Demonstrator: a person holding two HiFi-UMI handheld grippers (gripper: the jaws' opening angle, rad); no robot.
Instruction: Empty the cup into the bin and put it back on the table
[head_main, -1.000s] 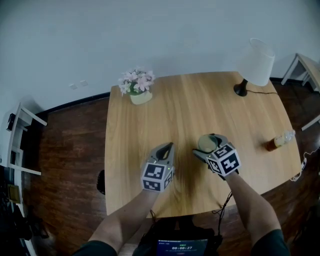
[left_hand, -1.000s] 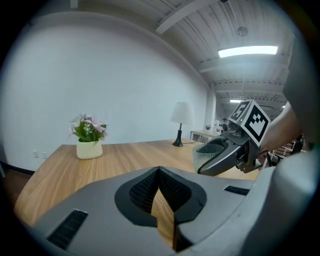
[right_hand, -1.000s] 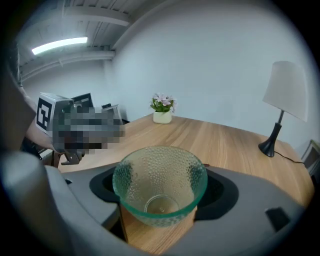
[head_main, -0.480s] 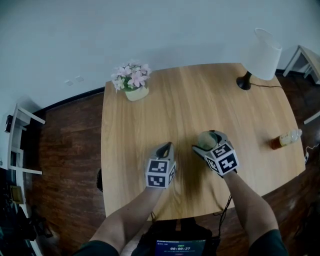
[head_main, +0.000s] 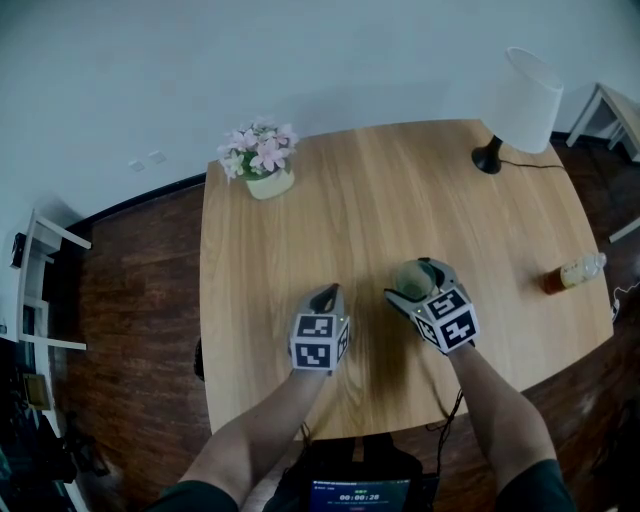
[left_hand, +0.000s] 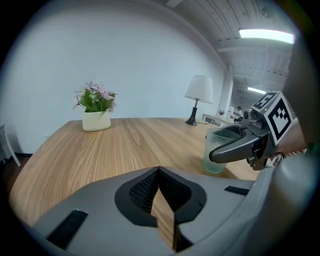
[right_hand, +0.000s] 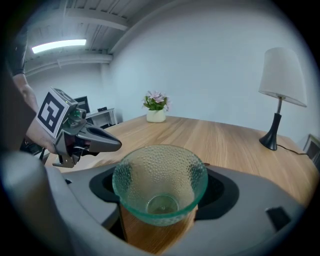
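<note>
A clear dimpled glass cup (head_main: 408, 280) stands upright on the wooden table (head_main: 380, 200), near its front edge. My right gripper (head_main: 418, 282) is shut on the cup, one jaw against each side of it. In the right gripper view the cup (right_hand: 160, 182) looks empty inside. The left gripper view shows the cup (left_hand: 216, 155) low on the table with a dark jaw across it. My left gripper (head_main: 328, 296) hovers just left of the cup with its jaws shut and nothing in them. It also shows at the left of the right gripper view (right_hand: 95, 142).
A pot of pink flowers (head_main: 262, 165) stands at the table's far left. A white-shaded lamp (head_main: 520, 100) with a cord sits at the far right corner. A small bottle (head_main: 570, 272) lies near the right edge. A white rack (head_main: 40, 290) stands on the dark floor, left.
Both grippers have sunk a little toward the tabletop, the left one more, and it has tipped further down. The cup has stayed in the right gripper.
</note>
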